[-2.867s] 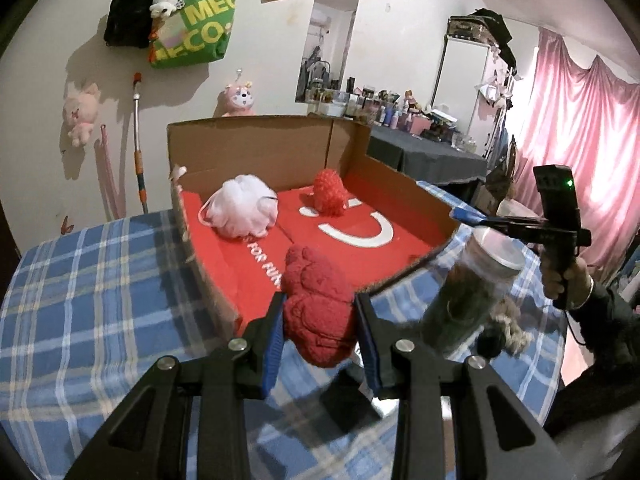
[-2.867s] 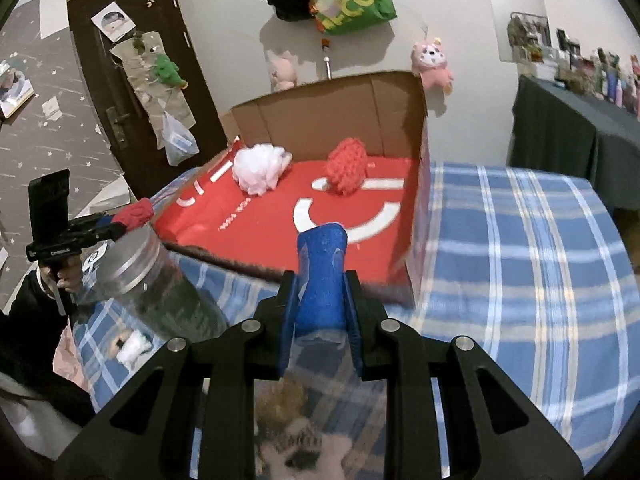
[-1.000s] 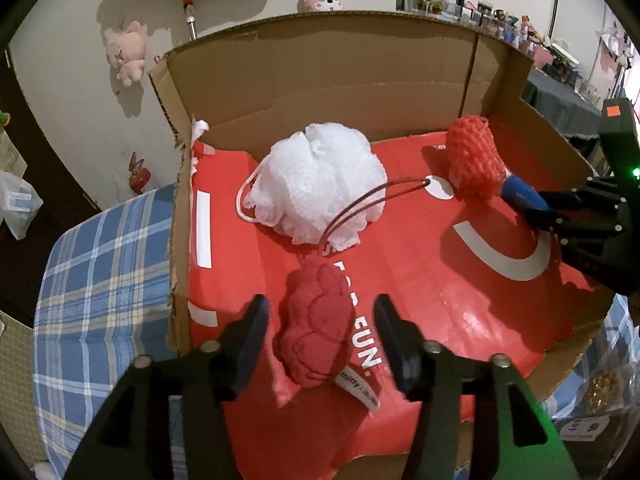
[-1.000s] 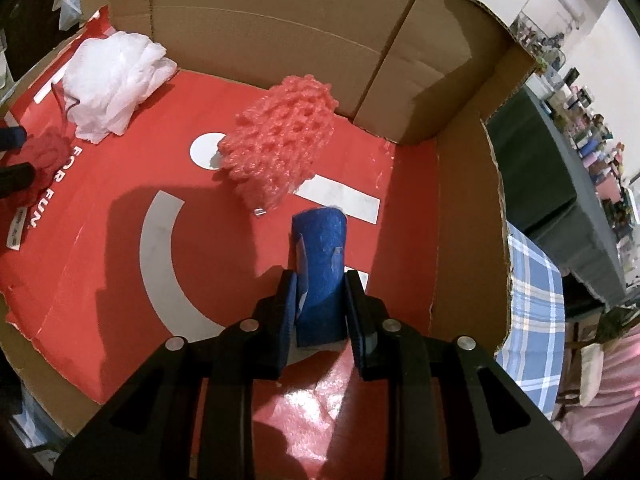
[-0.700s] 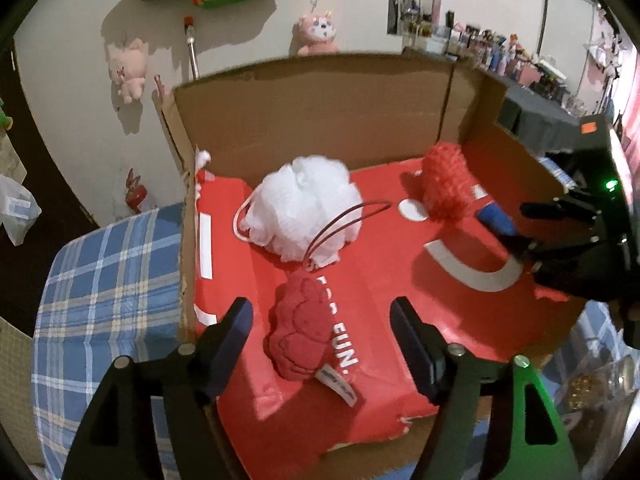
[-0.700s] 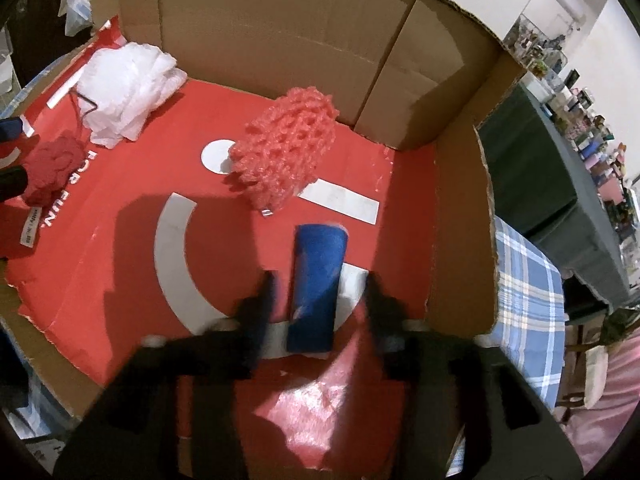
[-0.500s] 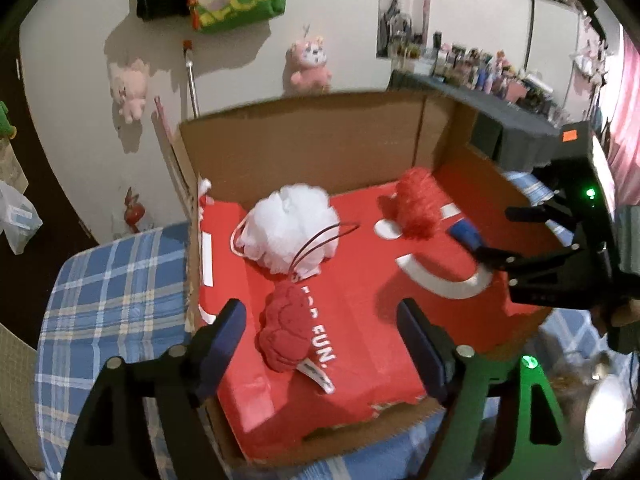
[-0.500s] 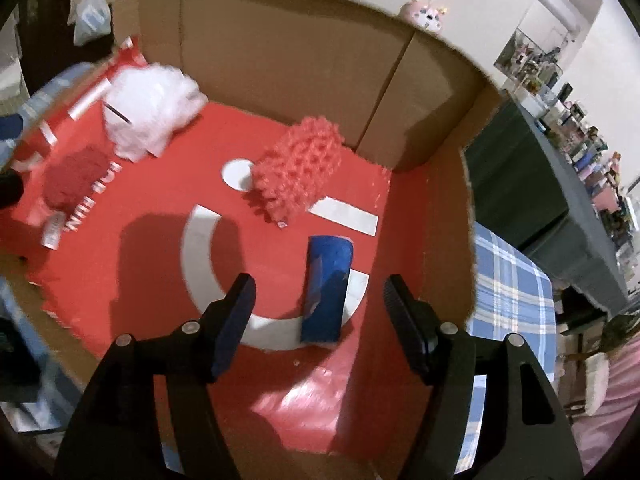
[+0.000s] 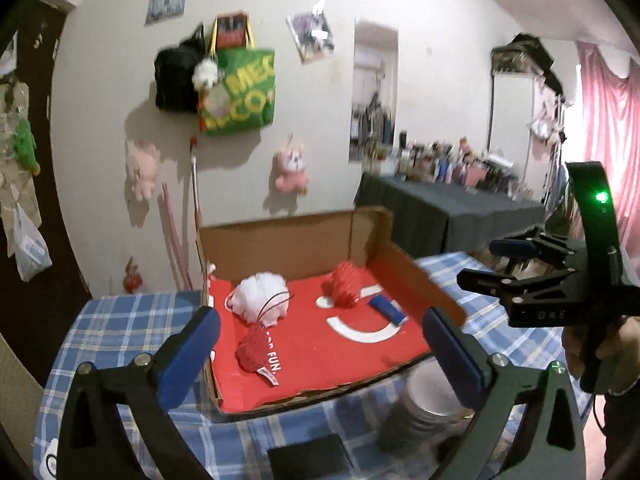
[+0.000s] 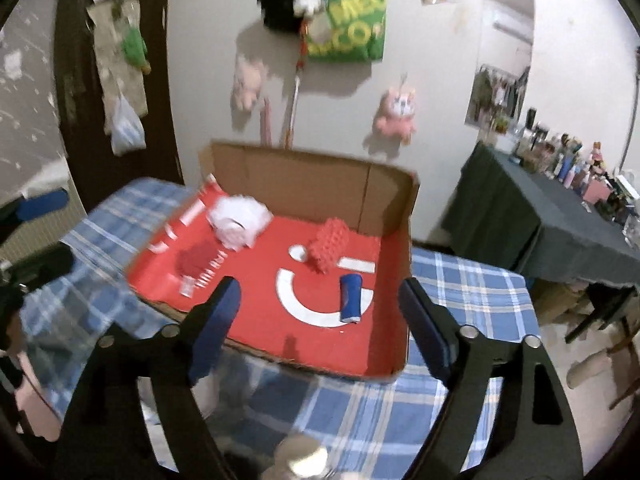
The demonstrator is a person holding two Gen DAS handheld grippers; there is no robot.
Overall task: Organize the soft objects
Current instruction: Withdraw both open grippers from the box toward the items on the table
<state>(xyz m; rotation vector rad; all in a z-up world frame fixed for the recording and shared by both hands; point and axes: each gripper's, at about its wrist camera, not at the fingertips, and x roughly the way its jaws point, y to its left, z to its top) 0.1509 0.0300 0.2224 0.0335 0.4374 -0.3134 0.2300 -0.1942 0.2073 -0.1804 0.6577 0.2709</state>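
Note:
A cardboard box [image 9: 280, 236] [image 10: 296, 176] with a red lining stands on the blue plaid table. In it lie a white mesh puff [image 9: 260, 298] [image 10: 240, 220], a dark red knitted piece [image 9: 252, 352] [image 10: 196, 260], a red net sponge [image 9: 346, 284] [image 10: 330, 244] and a blue roll [image 9: 386, 310] [image 10: 351, 296]. My left gripper [image 9: 320, 352] is open and empty, in front of and above the box. My right gripper [image 10: 320, 320] is open and empty, also back from the box; it also shows at the right of the left wrist view [image 9: 516, 264].
A clear jar with a metal lid [image 9: 424, 408] [image 10: 298, 458] stands on the table in front of the box. A dark flat object [image 9: 308, 456] lies near the table's front. A dark-clothed side table [image 10: 560, 232] with bottles is at the right. Bags and plush toys hang on the wall.
Both grippers have opened wide, let go of the dark red piece and the blue roll inside the box, and pulled back and up away from the box.

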